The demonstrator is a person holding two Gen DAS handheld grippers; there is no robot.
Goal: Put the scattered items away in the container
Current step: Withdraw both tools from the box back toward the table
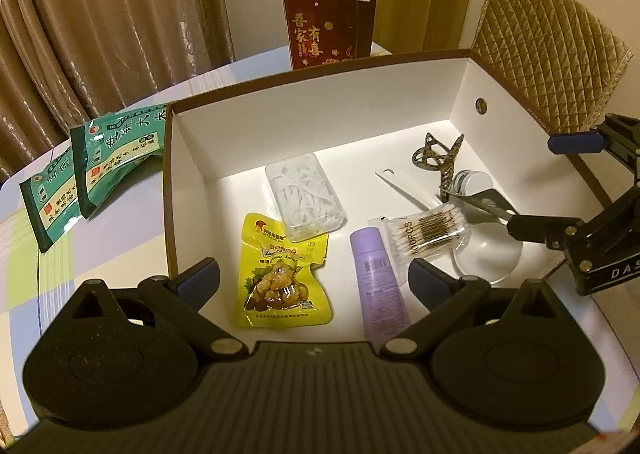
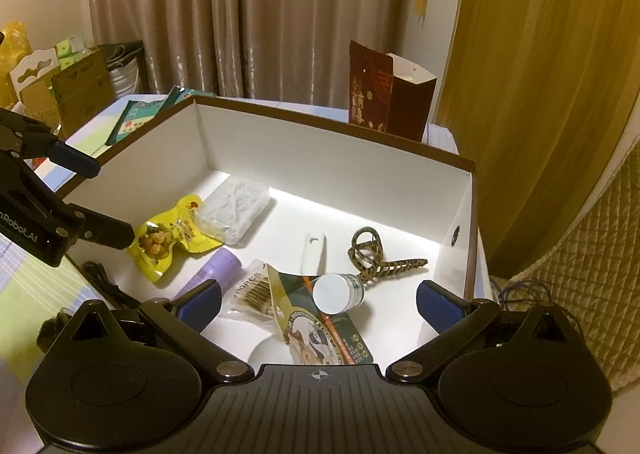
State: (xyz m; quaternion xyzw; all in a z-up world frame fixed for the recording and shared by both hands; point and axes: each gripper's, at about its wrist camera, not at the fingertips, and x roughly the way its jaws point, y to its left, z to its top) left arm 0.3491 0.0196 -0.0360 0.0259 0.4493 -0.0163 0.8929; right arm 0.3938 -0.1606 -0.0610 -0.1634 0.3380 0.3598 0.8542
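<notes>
Contents I am seeing in the white brown-rimmed cardboard box (image 1: 192,141): yellow snack pouch (image 1: 280,274), clear plastic floss-pick case (image 1: 306,195), lilac tube (image 1: 378,278), cotton-swab packet (image 1: 428,232), leopard-print hair claw (image 2: 374,256). Left gripper (image 1: 316,280) and right gripper (image 2: 320,304) are both hovering over the box, fingers spread apart, gripping nothing. Two green packets (image 1: 92,169) are lying on the table beside the box.
</notes>
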